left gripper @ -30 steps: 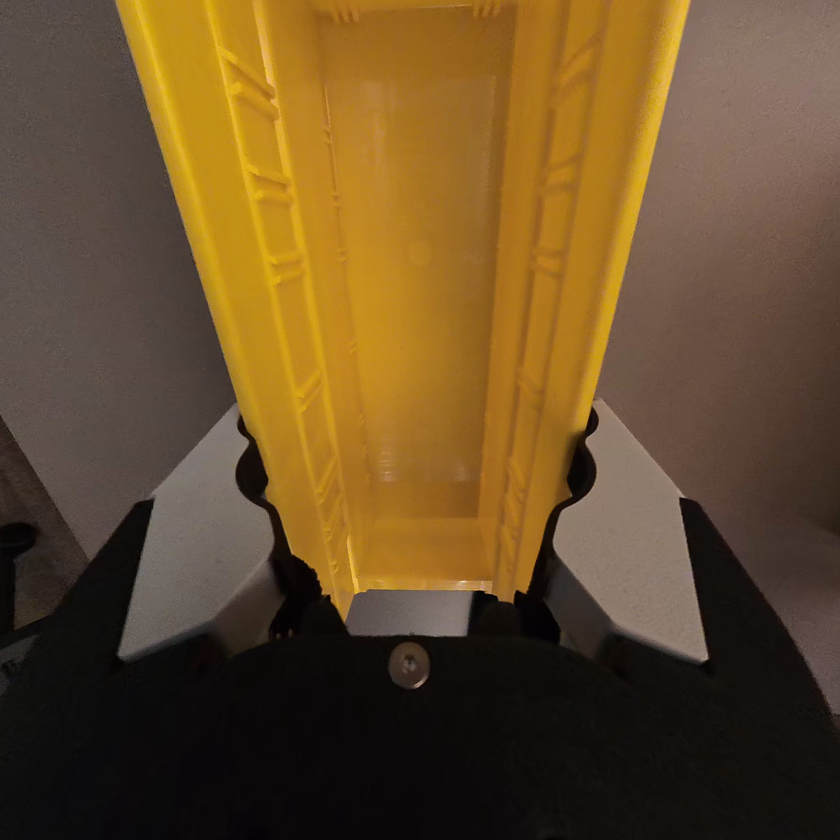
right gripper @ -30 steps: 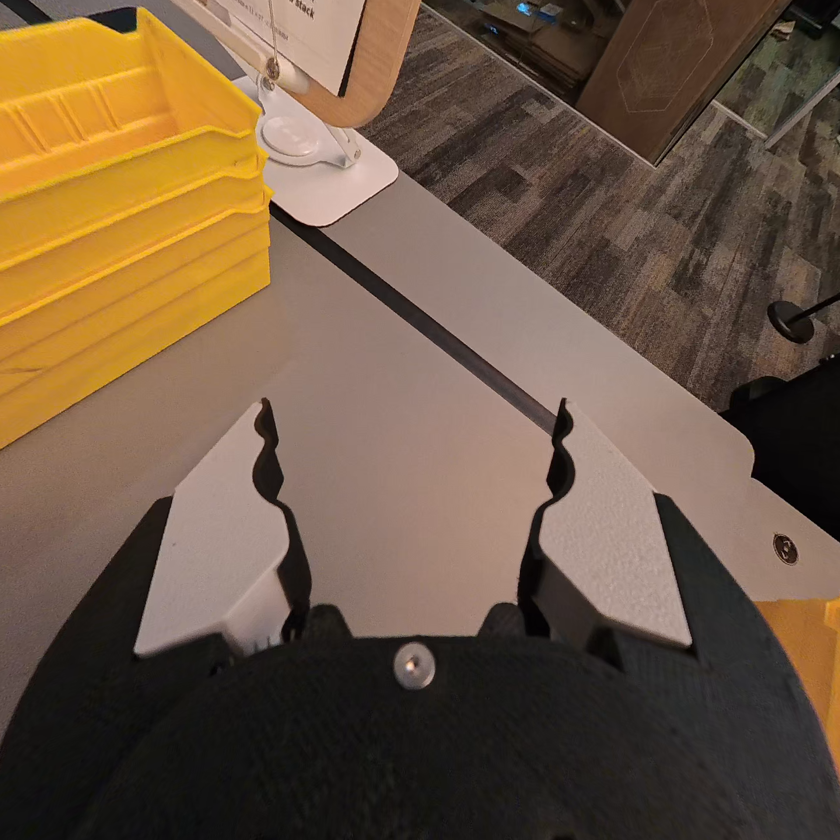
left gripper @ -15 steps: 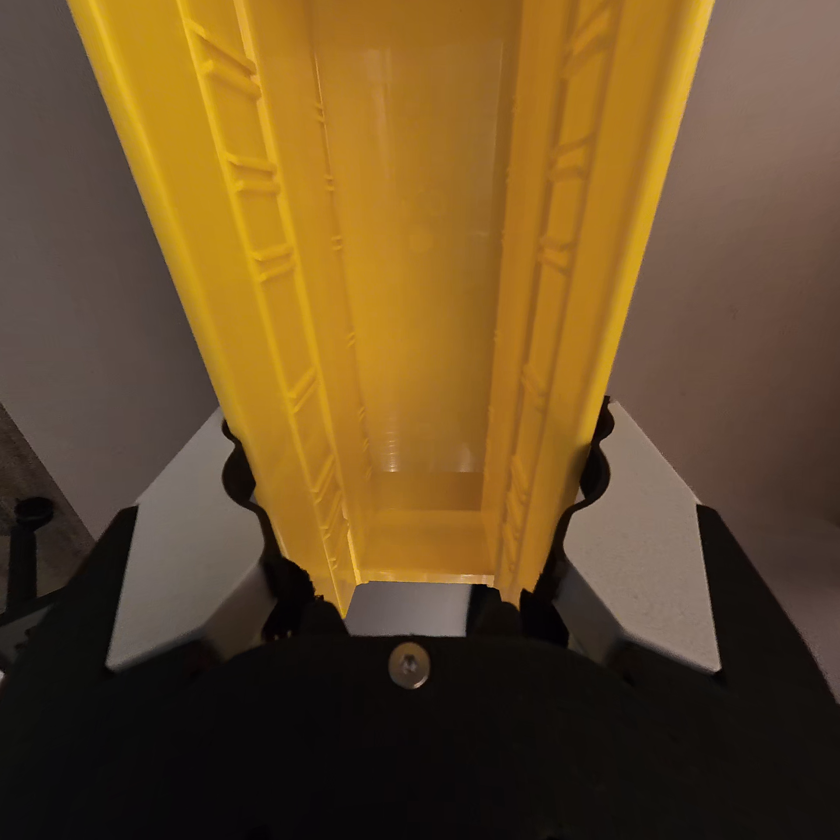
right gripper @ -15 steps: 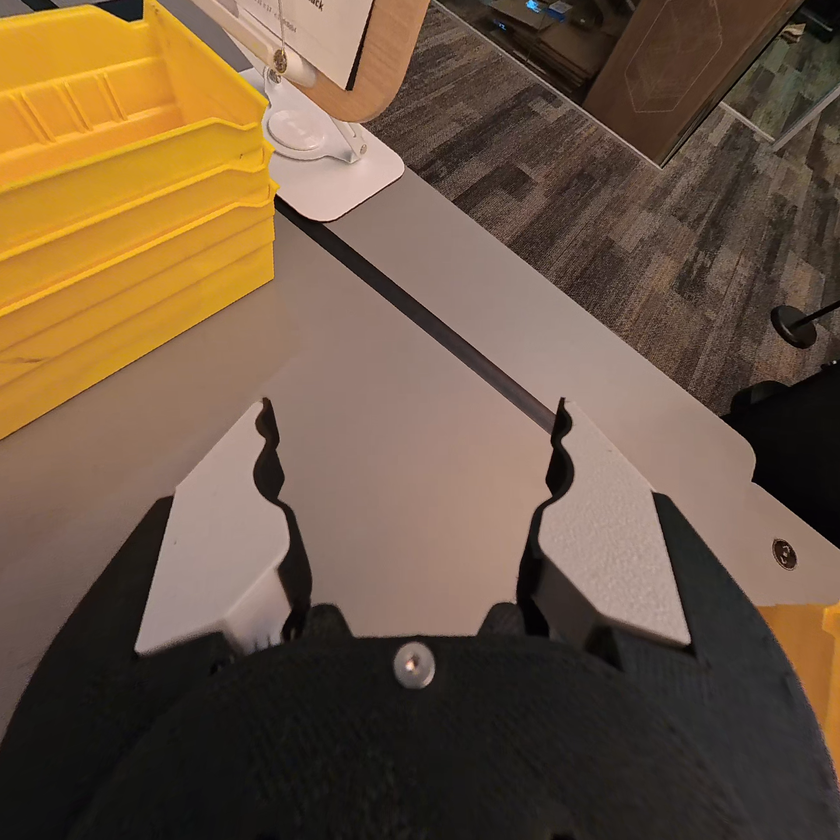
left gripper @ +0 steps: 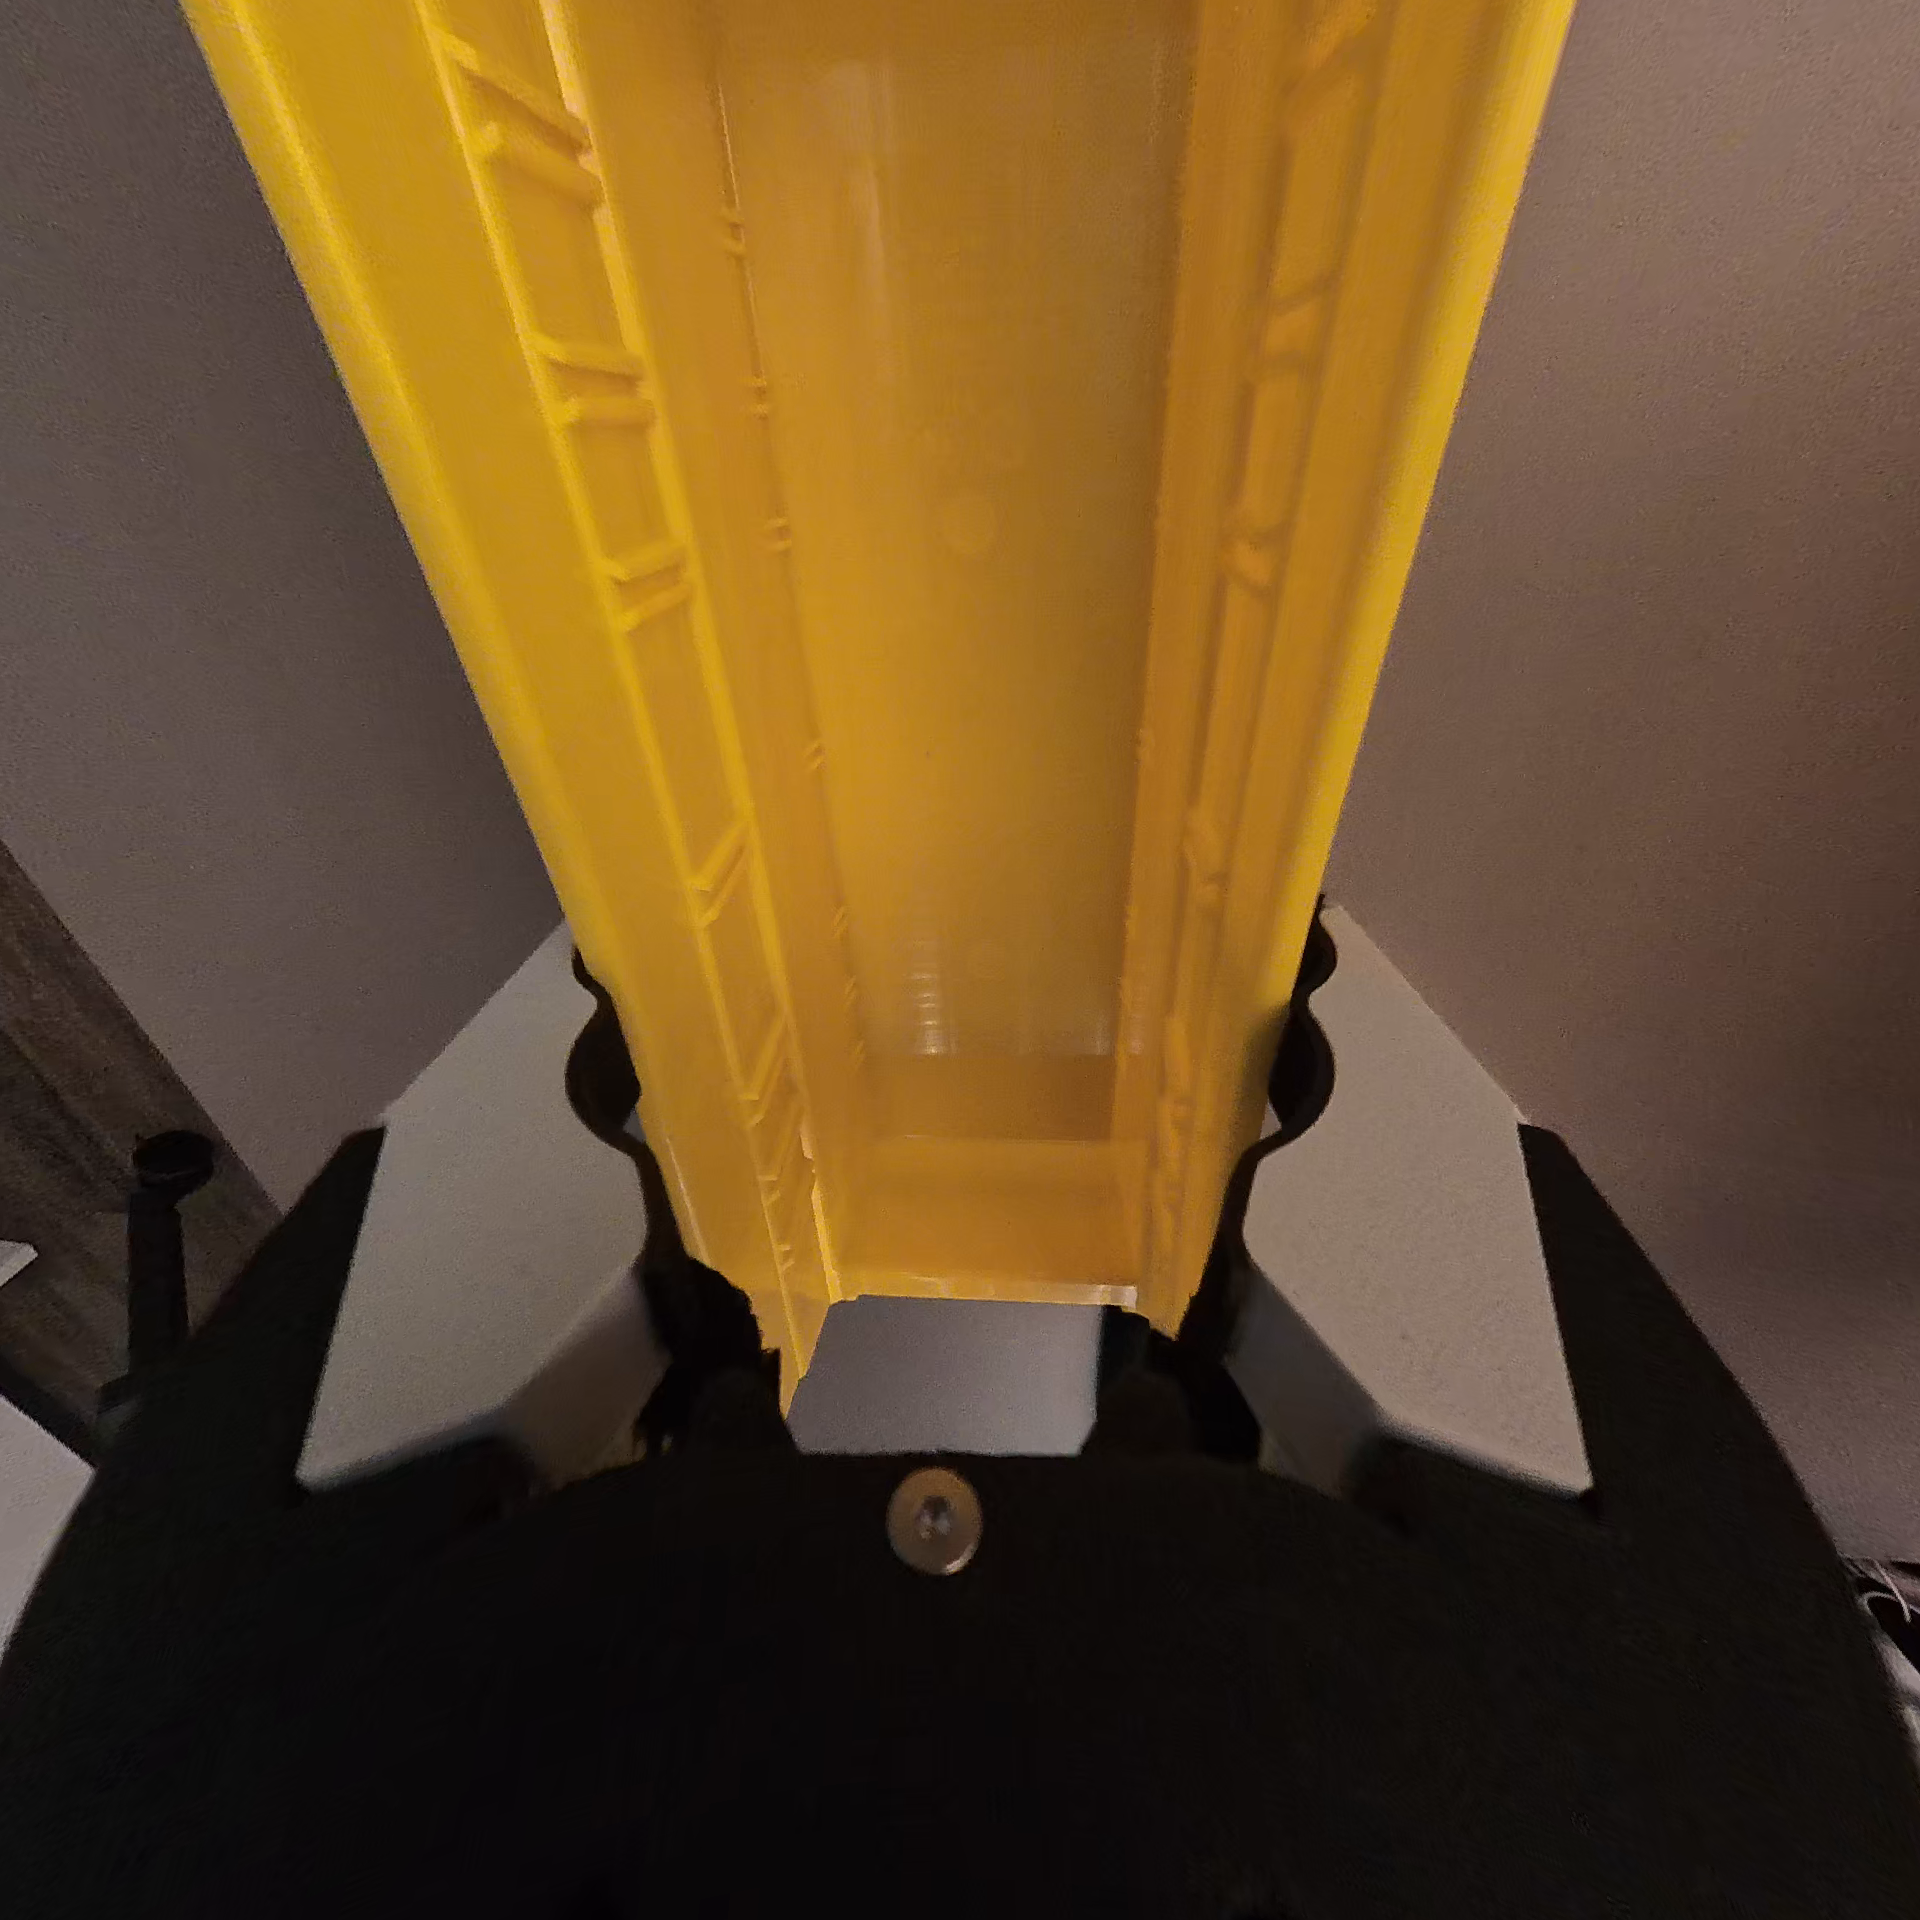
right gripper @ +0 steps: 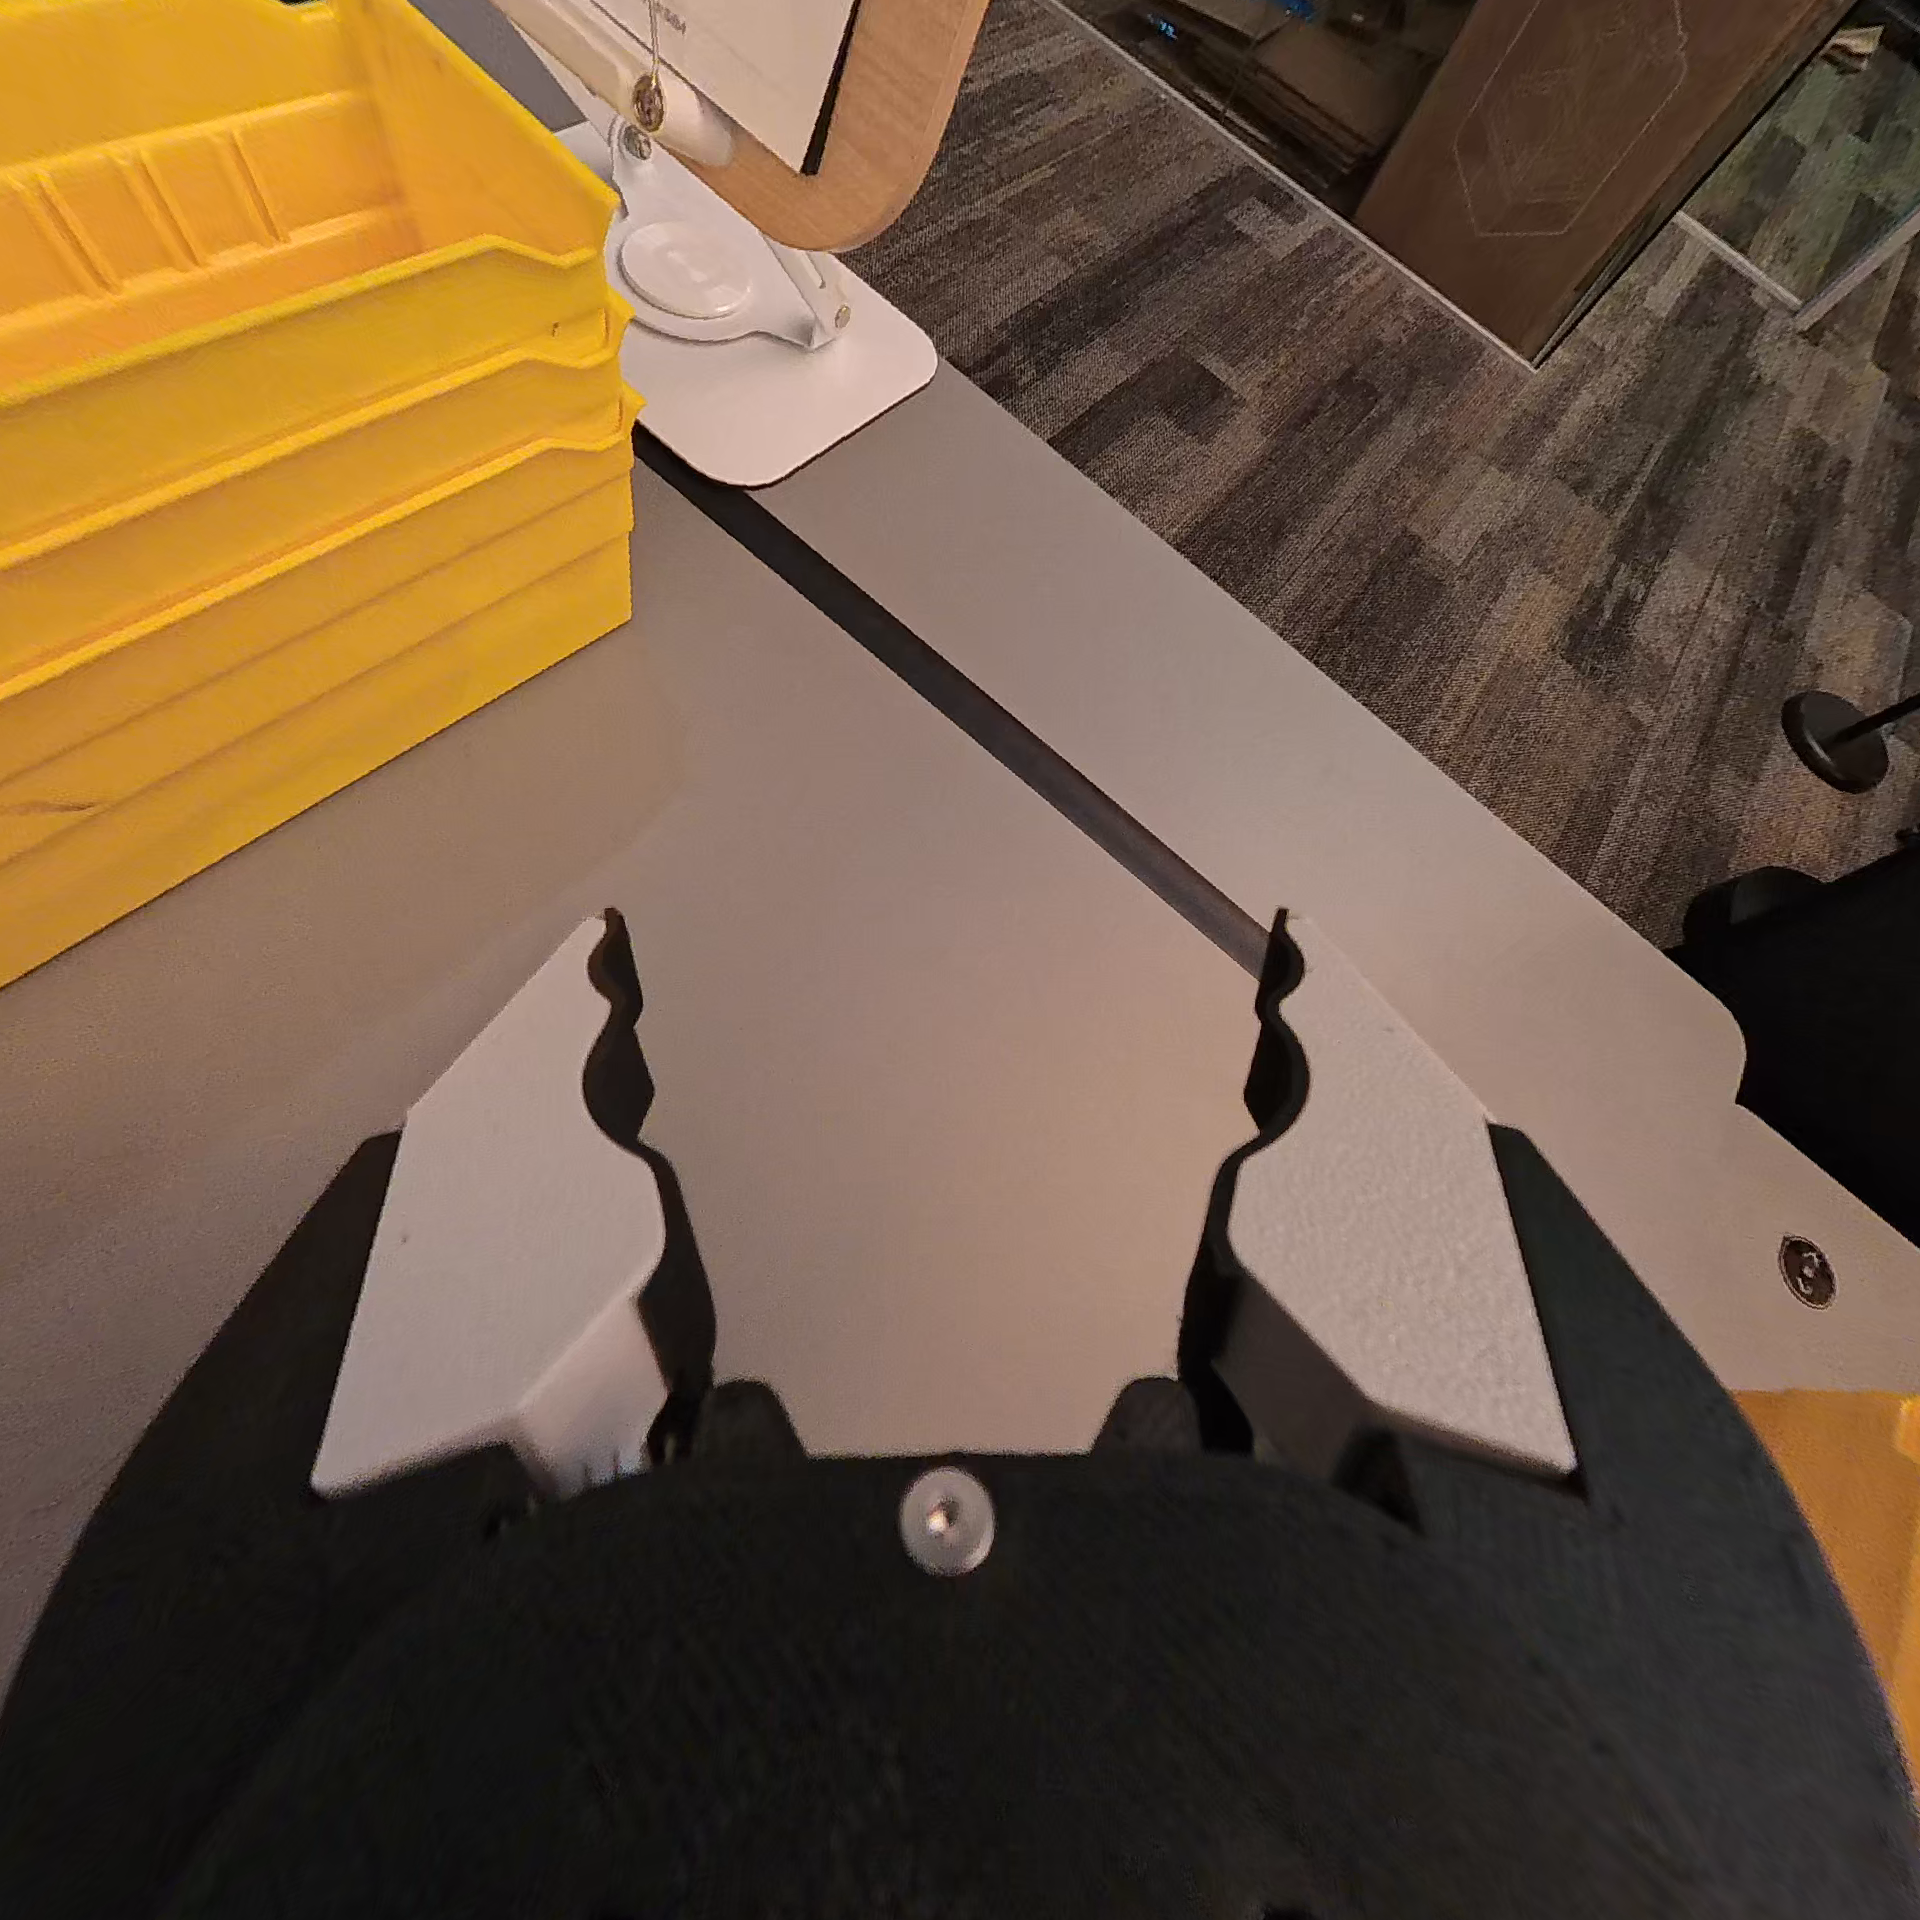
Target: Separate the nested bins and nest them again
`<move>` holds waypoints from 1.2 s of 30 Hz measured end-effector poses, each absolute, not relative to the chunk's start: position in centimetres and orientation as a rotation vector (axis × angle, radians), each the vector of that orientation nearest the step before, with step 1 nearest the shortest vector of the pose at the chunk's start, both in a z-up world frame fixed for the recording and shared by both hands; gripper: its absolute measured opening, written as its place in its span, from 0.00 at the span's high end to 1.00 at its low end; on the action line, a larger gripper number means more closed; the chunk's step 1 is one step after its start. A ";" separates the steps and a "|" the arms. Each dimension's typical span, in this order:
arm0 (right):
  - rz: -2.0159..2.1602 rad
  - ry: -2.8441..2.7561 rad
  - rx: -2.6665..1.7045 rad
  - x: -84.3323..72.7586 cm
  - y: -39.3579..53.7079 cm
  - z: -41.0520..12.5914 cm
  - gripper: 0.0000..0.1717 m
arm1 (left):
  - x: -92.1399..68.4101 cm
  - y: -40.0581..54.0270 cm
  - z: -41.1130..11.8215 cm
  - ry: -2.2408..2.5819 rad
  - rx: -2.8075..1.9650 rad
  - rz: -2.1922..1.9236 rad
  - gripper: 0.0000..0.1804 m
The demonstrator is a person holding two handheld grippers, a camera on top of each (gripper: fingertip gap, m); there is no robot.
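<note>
Yellow plastic fills the middle of your left wrist view: a long yellow bin (left gripper: 997,623) runs from the bottom centre of the frame up past the top edge, its open inside facing the camera, with ribbed ledges along both long walls. Your left hand-held gripper (left gripper: 945,997) straddles the bin's near end. The dark scalloped pads (left gripper: 597,1049) sit against the bin's two outer walls, left and right, and the bin is pinched between them. Behind the bin you see only a plain grey wall, with a strip of patterned floor at the lower left edge.

In your right wrist view, your right hand-held gripper (right gripper: 945,997) hangs over a pale grey surface (right gripper: 883,831) with its white fingers (right gripper: 520,1195) spread wide and only bare surface showing between them. At the upper left of that frame, a stack of nested yellow bins (right gripper: 291,499) rests on the surface, well apart from the fingers; you can count several rims layered one over another. Just right of the stack, at the top of the frame, stands a white stand base (right gripper: 769,384) carrying a wood-edged board. A dark seam crosses the surface diagonally. Grey patterned carpet (right gripper: 1403,468) fills the upper right. Another patch of yellow plastic shows at the lower right edge, beside the gripper body.
</note>
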State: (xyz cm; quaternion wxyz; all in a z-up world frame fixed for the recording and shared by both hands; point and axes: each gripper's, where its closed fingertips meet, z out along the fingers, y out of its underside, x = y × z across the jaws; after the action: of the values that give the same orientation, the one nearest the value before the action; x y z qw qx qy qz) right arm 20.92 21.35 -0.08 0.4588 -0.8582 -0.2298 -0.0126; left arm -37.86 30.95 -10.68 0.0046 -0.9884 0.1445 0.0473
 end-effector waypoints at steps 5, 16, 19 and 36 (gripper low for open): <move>-0.024 -0.561 -2.111 21.0 21.3 0.0 0.31 | -37.6 30.4 -10.6 0.452 -3.143 0.158 0.32; -0.015 -0.564 -2.126 21.1 21.4 -0.4 0.32 | -36.6 30.4 -9.2 0.502 -3.145 0.236 0.34; -0.011 -0.568 -2.128 21.0 21.4 -0.5 0.32 | -36.2 30.2 -8.2 0.515 -3.142 0.249 0.34; 0.011 -0.564 -2.178 21.4 21.5 -1.9 0.32 | -25.7 27.1 8.2 0.501 -3.069 0.259 0.35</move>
State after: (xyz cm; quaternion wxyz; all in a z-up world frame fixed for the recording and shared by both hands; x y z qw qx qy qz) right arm 21.35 21.53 -1.90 0.4313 -0.8734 -0.2260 0.0043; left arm -25.71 27.12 8.19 0.0104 -0.9835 0.1606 0.0830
